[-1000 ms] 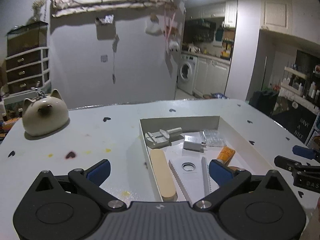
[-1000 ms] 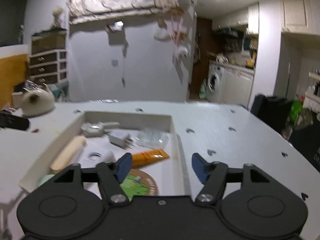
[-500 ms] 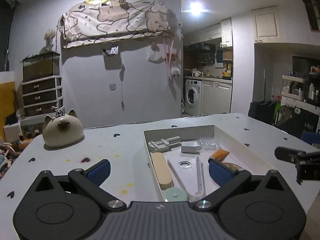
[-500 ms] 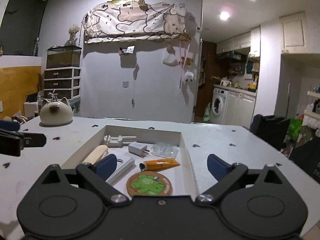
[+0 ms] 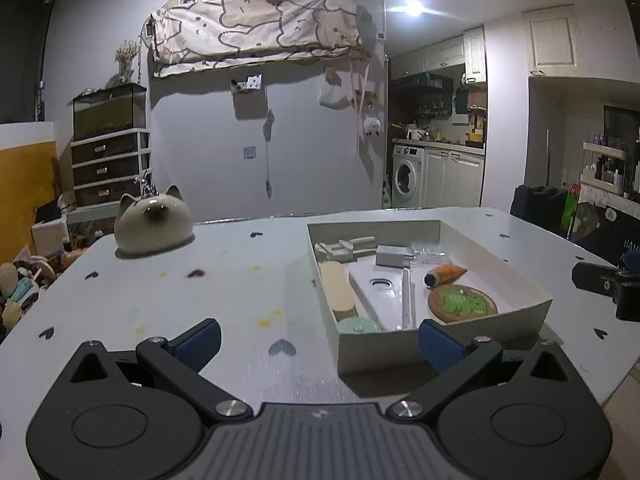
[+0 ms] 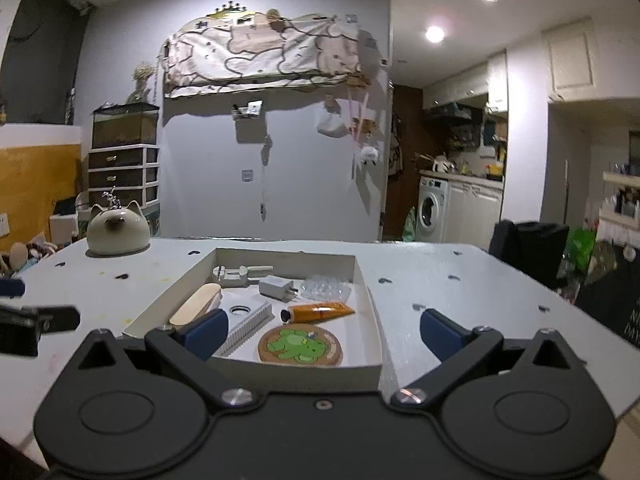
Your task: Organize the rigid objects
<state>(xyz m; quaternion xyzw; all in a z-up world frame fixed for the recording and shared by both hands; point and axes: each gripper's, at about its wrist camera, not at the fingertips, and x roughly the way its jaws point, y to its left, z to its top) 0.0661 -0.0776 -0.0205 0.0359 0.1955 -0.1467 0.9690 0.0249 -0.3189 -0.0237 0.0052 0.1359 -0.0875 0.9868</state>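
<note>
A shallow white box [image 5: 516, 276] [image 6: 370, 300] sits on the white table. It holds a round coaster with a green frog [image 5: 462, 302] [image 6: 300, 345], an orange tube [image 5: 446, 273] [image 6: 318, 312], a white charger [image 5: 392, 257] [image 6: 276, 283], a beige oblong block [image 5: 336, 286] [image 6: 198, 302], a white toothed strip [image 6: 248, 324], a mint round lid [image 5: 358, 325] and a clear blister pack [image 6: 326, 286]. My left gripper [image 5: 318, 344] is open and empty, before the box's near left corner. My right gripper [image 6: 322, 330] is open and empty, just before the box's near wall.
A cat-shaped ceramic pot [image 5: 152, 226] [image 6: 116, 234] stands at the table's far left. The right gripper's fingers [image 5: 600, 284] show at the right edge of the left view; the left gripper's fingers [image 6: 36, 318] show at the left edge of the right view. Small heart marks dot the table.
Both grippers have drawn back and up from the box toward the table's near edge. The right gripper's jaws have widened. The coaster and the mint lid have come into the left view.
</note>
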